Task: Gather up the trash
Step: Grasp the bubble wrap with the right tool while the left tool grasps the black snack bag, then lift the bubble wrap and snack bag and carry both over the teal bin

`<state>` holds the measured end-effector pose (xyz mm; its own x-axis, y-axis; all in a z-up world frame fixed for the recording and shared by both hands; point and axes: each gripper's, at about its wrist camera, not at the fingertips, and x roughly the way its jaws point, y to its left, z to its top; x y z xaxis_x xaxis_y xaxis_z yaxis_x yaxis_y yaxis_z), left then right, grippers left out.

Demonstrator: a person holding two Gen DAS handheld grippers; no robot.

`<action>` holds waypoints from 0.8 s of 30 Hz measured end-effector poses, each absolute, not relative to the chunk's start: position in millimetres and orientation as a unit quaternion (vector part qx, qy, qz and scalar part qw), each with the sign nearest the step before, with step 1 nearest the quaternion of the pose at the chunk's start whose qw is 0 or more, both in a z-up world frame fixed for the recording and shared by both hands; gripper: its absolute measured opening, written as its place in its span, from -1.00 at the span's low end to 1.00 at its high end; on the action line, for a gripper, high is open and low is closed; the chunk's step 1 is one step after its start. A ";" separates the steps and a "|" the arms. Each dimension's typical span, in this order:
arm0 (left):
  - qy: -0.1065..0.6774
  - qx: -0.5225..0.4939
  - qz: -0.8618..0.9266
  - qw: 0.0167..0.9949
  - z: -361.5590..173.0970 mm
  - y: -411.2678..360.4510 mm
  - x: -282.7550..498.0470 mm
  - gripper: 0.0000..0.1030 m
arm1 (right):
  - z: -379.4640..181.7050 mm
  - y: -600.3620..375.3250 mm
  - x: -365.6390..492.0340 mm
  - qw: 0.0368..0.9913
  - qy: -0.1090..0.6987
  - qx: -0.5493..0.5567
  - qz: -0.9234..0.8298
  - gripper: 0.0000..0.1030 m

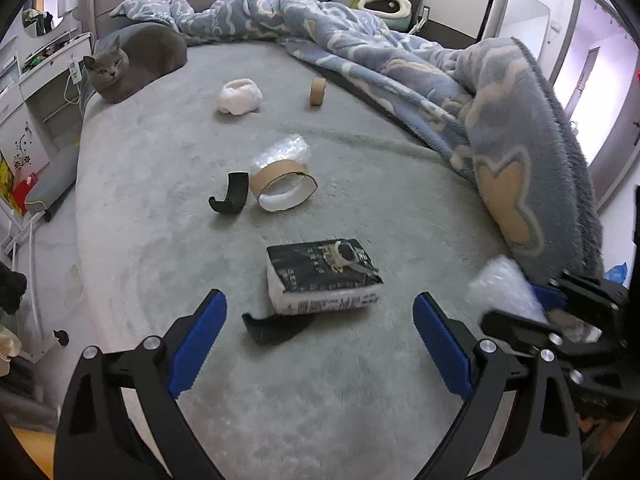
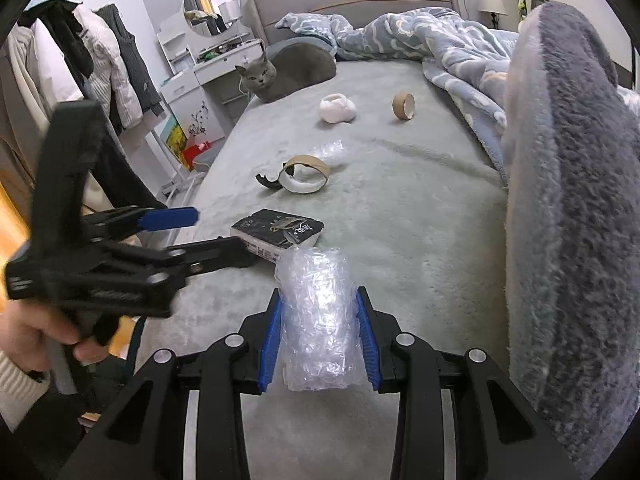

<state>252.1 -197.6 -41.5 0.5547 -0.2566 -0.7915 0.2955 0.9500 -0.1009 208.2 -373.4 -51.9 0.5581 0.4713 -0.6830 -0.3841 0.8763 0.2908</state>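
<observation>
The right claw (image 2: 319,330) is clenched on a crumpled piece of bubble wrap (image 2: 316,320); both blue pads press its sides, and it hangs above the near edge of the bed (image 1: 360,420). The left claw (image 1: 320,344) is released, its jaws spread wide with nothing between them, above the same near edge. A hand (image 2: 44,332) grips its handle at the bed's left side.

Items lying on the bed's grey cover:
- A black-and-white tissue pack (image 1: 320,276) just beyond the left claw, with a black curved plastic part (image 1: 276,326) touching its near left corner.
- A large cardboard tape ring (image 1: 284,188) near the middle, lying on its side. A second black curved part (image 1: 230,196) lies just beside it on the left, and a second piece of bubble wrap (image 1: 286,150) lies behind it.
- A white crumpled wad (image 1: 239,97) and a small cardboard core (image 1: 317,91), upright on its rim, farther toward the headboard.

Obstructions: a grey cat (image 1: 132,62) occupies the far left corner of the bed. A blue patterned blanket (image 1: 440,80) is heaped along the right edge and far end; its raised fold stands close beside the right claw.
</observation>
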 end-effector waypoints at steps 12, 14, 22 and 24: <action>0.482 0.034 -0.131 0.866 -68.3 -220.1 284.0 0.87 | -47.4 -401.3 198.7 0.883 0.388 0.095 0.249 -0.31; 0.486 0.038 -0.124 0.864 -72.6 -221.4 288.9 0.87 | -47.4 -402.7 198.7 0.881 0.386 0.101 0.253 -0.31; 0.491 0.062 -0.122 0.860 -76.3 -229.1 295.4 0.52 | -47.9 -408.8 195.0 0.880 0.380 0.112 0.264 -0.31; 0.491 0.066 -0.128 0.859 -75.5 -229.3 294.3 0.49 | -48.0 -407.0 194.6 0.880 0.380 0.111 0.263 -0.31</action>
<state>294.3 -229.3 -75.5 0.4854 -0.1548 -0.8605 0.2847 0.9585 -0.0119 194.6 -407.0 -48.0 0.5736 0.5472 -0.6096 -0.3786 0.8370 0.3951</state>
